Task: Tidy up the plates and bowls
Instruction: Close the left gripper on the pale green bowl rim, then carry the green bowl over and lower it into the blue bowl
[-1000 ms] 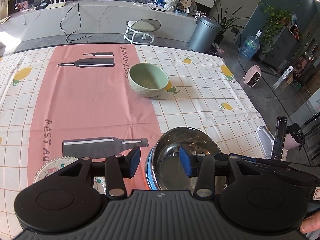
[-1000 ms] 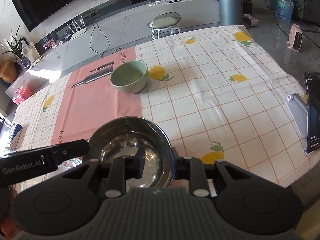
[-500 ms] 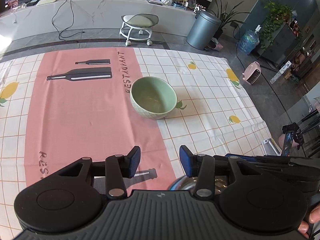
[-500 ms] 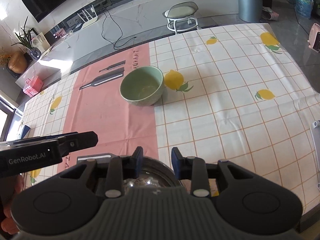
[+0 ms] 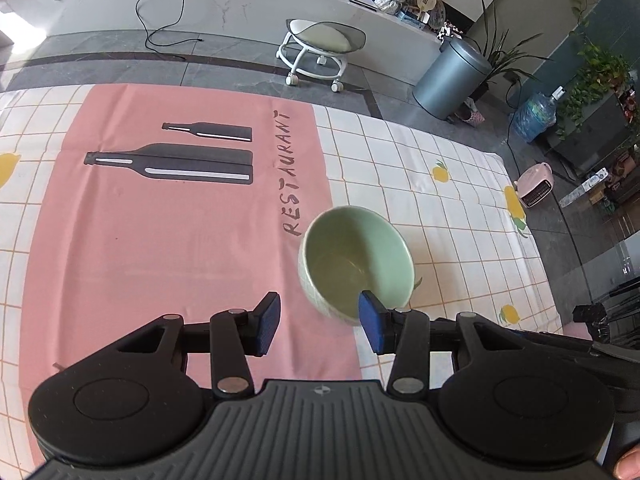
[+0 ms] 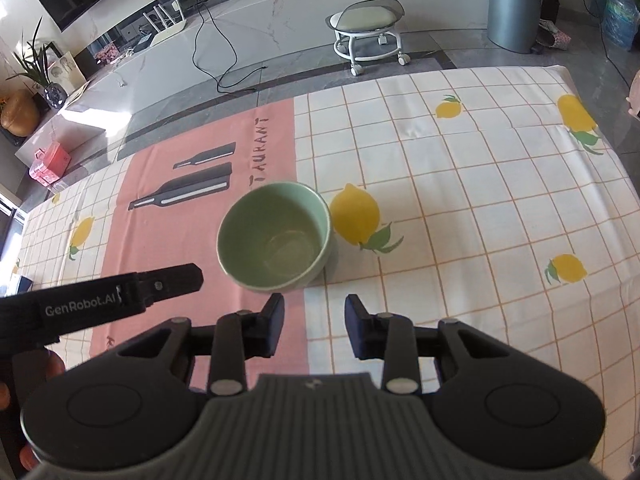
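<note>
Two grippers, jaws apart and empty; green bowl (image 5: 354, 264) sits mid-tablecloth, just ahead of left gripper (image 5: 319, 322), nearer than right gripper (image 6: 314, 326).

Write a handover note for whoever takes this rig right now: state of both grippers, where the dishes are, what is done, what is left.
Left gripper: jaws open, holding nothing, just short of the green bowl, its right pad in front of the near rim.
Right gripper: jaws open, holding nothing, also just short of the bowl.
Green bowl: upright, empty, on the tablecloth where the pink panel meets the checked part, beside a printed lemon.
Done: cannot tell from these views; no other dishes are in sight.
Left: probably grasp the green bowl and move it to wherever the dishes are being gathered.
</note>
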